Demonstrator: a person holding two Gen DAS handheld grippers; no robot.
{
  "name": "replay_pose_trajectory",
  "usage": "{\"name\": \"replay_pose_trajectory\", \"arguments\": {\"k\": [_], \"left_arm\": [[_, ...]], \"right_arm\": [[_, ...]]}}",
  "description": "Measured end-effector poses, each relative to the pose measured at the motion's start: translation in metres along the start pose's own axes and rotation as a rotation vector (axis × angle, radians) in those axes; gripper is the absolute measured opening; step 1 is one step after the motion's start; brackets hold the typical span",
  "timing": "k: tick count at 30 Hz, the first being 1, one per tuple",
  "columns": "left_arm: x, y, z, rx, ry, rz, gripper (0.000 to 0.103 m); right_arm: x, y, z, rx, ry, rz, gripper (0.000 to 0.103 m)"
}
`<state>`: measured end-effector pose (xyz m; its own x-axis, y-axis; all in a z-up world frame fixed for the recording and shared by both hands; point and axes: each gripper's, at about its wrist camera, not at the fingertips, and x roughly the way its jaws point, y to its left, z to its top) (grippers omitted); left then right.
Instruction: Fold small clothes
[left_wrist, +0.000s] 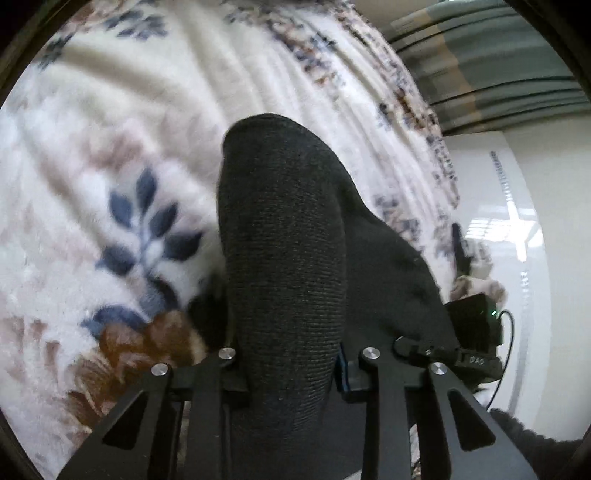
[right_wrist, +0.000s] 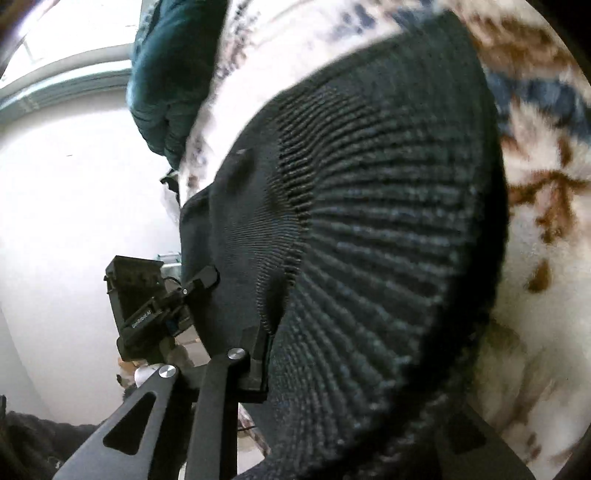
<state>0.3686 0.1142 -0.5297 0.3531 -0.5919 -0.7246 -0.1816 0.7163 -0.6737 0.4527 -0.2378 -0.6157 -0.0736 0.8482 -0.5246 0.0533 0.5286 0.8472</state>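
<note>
A dark knitted sock (left_wrist: 284, 236) is held off a floral fleece blanket (left_wrist: 110, 147). My left gripper (left_wrist: 291, 373) is shut on the sock's smooth foot end, which arches up in front of the camera. In the right wrist view the sock's ribbed cuff (right_wrist: 388, 240) fills the frame. My right gripper (right_wrist: 354, 369) is shut on that cuff; its right finger is hidden under the cloth. The right gripper also shows in the left wrist view (left_wrist: 443, 350), at the sock's right side. The left gripper shows in the right wrist view (right_wrist: 199, 282).
The blanket's edge (left_wrist: 436, 155) runs down the right, with a glossy white floor (left_wrist: 509, 221) beyond. Striped green bedding (left_wrist: 487, 59) lies at the top right. A dark teal garment (right_wrist: 166, 81) lies at the blanket's edge.
</note>
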Motion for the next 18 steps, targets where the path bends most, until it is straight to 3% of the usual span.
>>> {"name": "replay_pose_trajectory", "arguments": {"k": [7,18], "left_arm": [[0.012,-0.043,0.067,0.098,-0.002,-0.025,0.026],[0.105,-0.09,0.247,0.211,-0.009,-0.022,0.026]], "right_arm": [[-0.042,0.019,0.026,0.001,-0.088,0.006,0.019],[-0.075,0.03,0.192,-0.02,-0.262,-0.074,0.019]]}}
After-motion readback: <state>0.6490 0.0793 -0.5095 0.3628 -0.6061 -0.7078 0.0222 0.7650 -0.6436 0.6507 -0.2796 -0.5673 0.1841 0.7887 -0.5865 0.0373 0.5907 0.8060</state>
